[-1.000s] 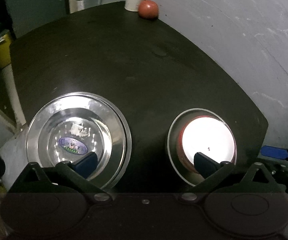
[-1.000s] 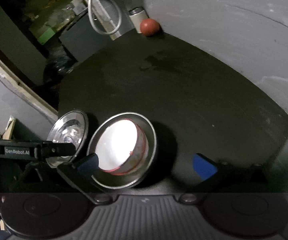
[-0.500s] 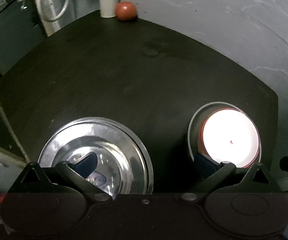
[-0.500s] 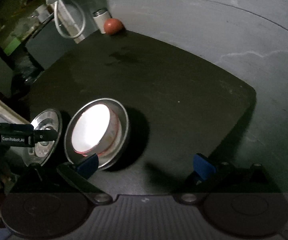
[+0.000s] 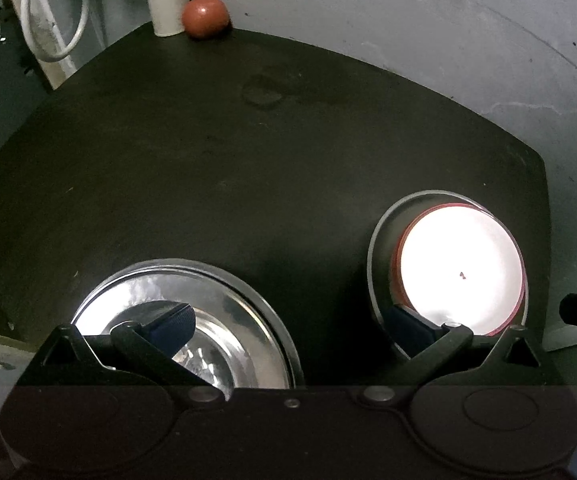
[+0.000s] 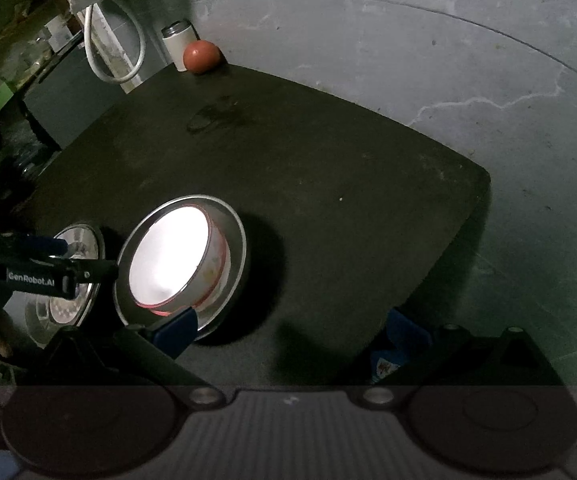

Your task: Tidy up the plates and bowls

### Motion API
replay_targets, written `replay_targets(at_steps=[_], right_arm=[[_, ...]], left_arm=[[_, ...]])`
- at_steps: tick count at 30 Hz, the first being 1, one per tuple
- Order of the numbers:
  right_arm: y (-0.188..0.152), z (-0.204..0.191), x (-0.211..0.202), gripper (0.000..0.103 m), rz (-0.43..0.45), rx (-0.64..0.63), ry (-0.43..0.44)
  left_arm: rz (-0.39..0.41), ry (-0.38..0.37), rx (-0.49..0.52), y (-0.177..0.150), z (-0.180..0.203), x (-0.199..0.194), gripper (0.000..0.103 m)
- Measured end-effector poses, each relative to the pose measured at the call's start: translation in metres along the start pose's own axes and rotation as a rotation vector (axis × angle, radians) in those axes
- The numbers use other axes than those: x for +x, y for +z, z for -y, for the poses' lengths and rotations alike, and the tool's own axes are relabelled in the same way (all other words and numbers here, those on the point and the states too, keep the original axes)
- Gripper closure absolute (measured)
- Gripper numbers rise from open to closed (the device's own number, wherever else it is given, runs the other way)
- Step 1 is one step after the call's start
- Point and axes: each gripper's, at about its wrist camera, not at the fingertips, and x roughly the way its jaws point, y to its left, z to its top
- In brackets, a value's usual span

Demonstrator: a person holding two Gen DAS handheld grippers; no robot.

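Left wrist cam: low over the near table [image 5: 248,168] edge, facing the far wall, close above the steel plate [image 5: 248,320]. Right wrist cam: higher and off to the right, angled left across the table. Both views share the bowl [image 5: 460,268] [image 6: 172,256], steel plate [image 6: 84,240], red ball [image 5: 205,16] [image 6: 201,56] and can [image 5: 167,6] [image 6: 178,46].

Two steel plates [image 5: 244,312] [image 5: 380,248], one bowl [image 5: 460,268], one can [image 5: 167,8], one ball [image 5: 205,17].

steel plate [image 5: 224,300] near edge hidden behind gripper, bowl [image 5: 462,268] interior overexposed
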Motion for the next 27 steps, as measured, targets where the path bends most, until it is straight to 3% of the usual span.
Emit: replay_targets(at_steps=[27], right_arm=[[0.016,-0.005,0.033,0.000,-0.048,-0.028,-0.055]], left_arm=[[-0.023,0.025,0.024,0.008,0.007,0.008,0.001]])
